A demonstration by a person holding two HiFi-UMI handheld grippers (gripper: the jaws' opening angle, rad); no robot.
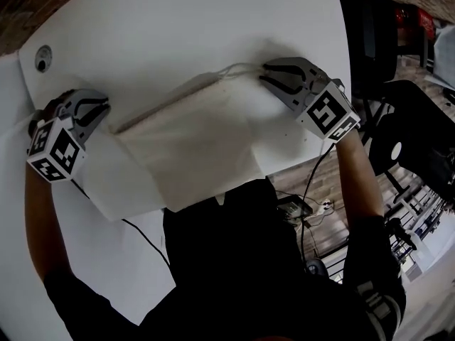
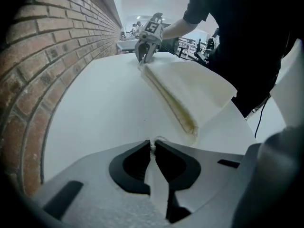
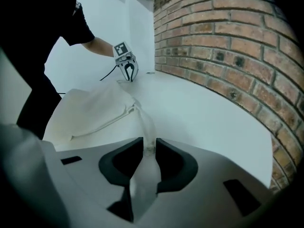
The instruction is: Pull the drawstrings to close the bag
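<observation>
Bag (image 1: 192,148) was lying flat on the white table (image 1: 213,20) btw the two grippers, mouth edge not cinched at all. Left gripper (image 2: 153,146) had its jaws pressed nearly together on a thin drawstring end (image 2: 159,138), right at the tips. Right gripper (image 3: 149,148) was pinching the other drawstring (image 3: 142,122), tho hard to tell how firmly tbh. Risk imo: a tip-only grip slips once they pull apart, or the bag just slides w/ one side bc nothing anchors it.
</observation>
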